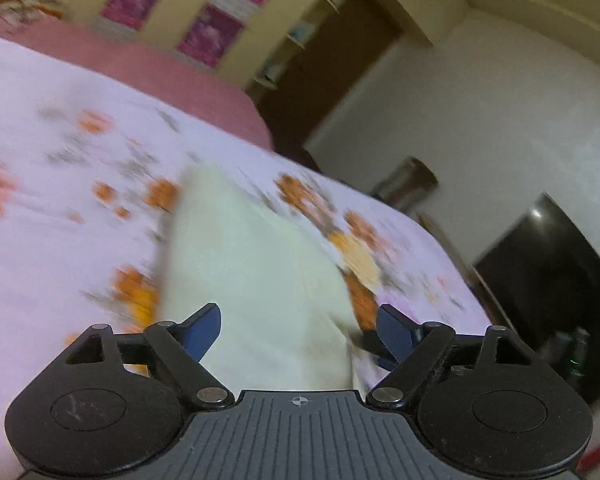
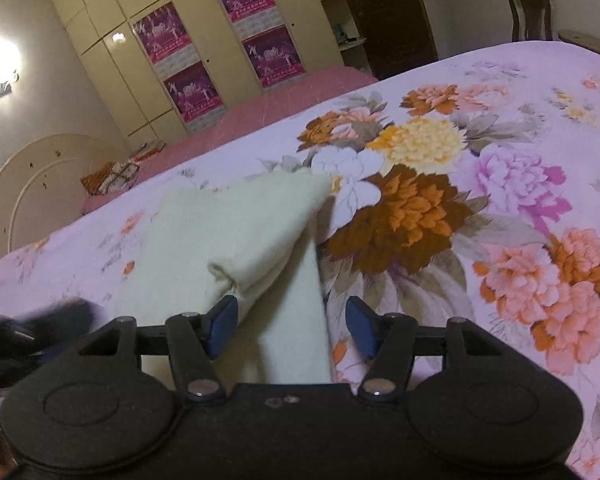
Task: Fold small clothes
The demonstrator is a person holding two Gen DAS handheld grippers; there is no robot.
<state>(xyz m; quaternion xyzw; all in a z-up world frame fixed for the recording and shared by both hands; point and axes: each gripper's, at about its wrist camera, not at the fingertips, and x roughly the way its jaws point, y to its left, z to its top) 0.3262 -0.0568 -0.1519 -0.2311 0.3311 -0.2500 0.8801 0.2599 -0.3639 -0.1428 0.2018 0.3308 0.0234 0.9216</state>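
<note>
Left gripper [image 1: 298,334], jaws spread wide, poised over a pale cream cloth [image 1: 256,276] stretching ahead between its fingers on a floral bedsheet [image 1: 60,208], the view blurred.

Floral bedsheet [image 2: 440,200] over the bed, pink blanket [image 2: 268,112] at its far side, cream wardrobe [image 2: 112,60] bearing purple posters [image 2: 256,24], dark door [image 2: 384,12], wooden chair [image 2: 530,14] beyond the bed, patterned cushion [image 2: 110,178] near a rounded headboard [image 2: 32,184], black TV [image 1: 552,280] by the white wall
</note>
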